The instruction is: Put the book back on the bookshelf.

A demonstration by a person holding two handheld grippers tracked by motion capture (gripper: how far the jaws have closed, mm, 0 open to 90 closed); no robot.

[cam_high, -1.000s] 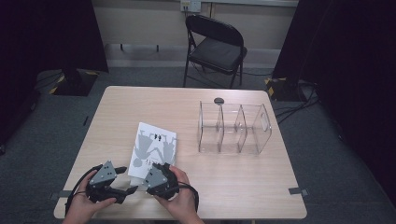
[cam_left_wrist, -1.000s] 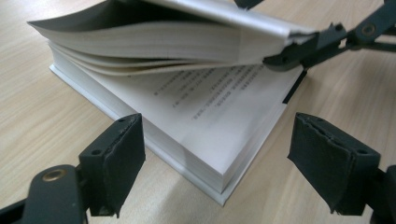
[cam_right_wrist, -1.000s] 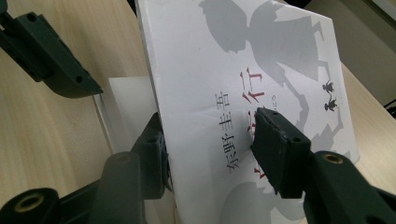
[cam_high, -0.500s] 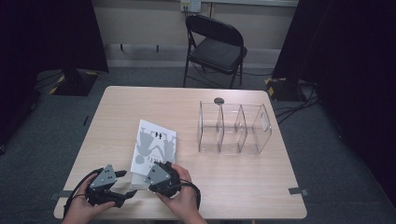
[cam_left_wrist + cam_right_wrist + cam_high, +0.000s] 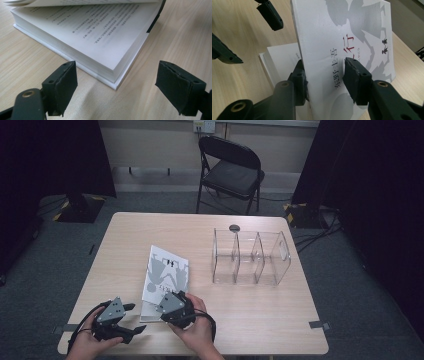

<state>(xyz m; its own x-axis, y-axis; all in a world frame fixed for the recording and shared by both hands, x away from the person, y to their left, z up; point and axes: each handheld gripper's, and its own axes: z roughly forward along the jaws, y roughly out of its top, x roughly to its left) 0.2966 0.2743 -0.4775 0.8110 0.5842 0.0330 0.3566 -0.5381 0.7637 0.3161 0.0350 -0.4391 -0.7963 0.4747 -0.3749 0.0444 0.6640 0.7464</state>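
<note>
A white paperback book (image 5: 167, 272) lies near the table's front edge, with its printed cover (image 5: 324, 32) lifted off the text pages (image 5: 100, 37). My right gripper (image 5: 161, 299) (image 5: 324, 75) straddles the cover's free edge. One pad (image 5: 300, 80) sits against the cover's inner face. The other pad (image 5: 354, 80) stands just off the printed face. These jaws have just been closing, with the cover between them. My left gripper (image 5: 134, 318) (image 5: 116, 90) is open, low over the table at the book's near corner, with nothing between its pads.
A clear plastic organizer (image 5: 250, 257) with three compartments stands to the right of the book. A small dark disc (image 5: 234, 227) lies behind it. A folding chair (image 5: 232, 170) stands beyond the table's far edge. Bare wood stretches to the left and right of my hands.
In the high view, both hands and the book stay about where they were. The left gripper sits a touch lower than one second ago.
</note>
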